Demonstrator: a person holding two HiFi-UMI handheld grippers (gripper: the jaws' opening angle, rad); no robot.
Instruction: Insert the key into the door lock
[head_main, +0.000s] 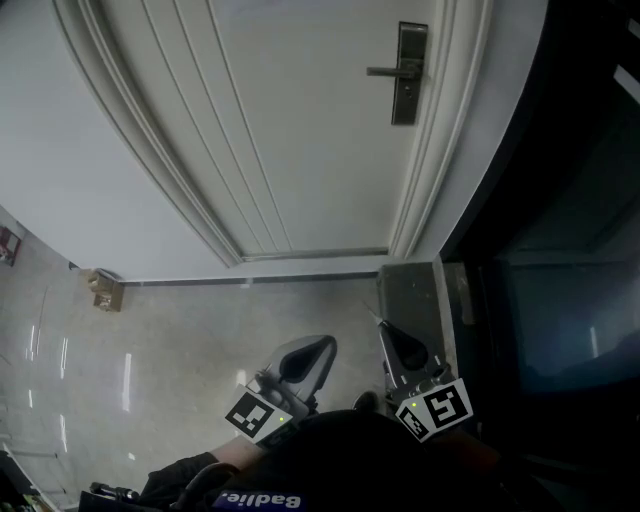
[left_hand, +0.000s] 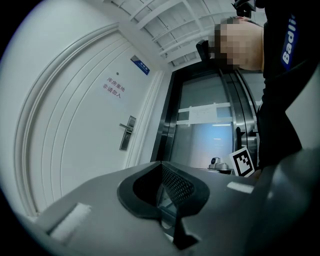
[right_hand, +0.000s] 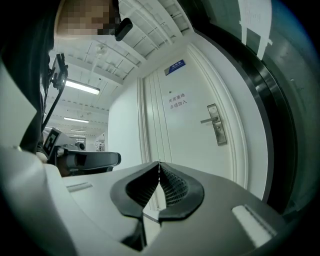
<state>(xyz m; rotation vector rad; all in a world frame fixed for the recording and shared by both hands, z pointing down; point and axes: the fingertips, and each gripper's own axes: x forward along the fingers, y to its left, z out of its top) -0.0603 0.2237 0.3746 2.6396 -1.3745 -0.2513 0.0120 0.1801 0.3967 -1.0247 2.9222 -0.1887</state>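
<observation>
Lower centre, the left gripper (head_main: 328, 343) has its jaws together on nothing. Just right of it, the right gripper (head_main: 387, 328) is clamped on the key (head_main: 373, 314), whose thin blade runs straight out of the tips, pointing up-left. The door lock (head_main: 408, 75) stands well apart, at upper right.

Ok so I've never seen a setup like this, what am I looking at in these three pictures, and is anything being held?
No robot here: a person carries a two-jaw gripper in each hand. The head view looks down from their head at the left gripper and right gripper above a shiny floor, facing a white door with its lock. The other two pictures come from cameras riding on each gripper. Both pairs of jaws are closed; a thin sliver, likely the key, pokes from the right one.
</observation>
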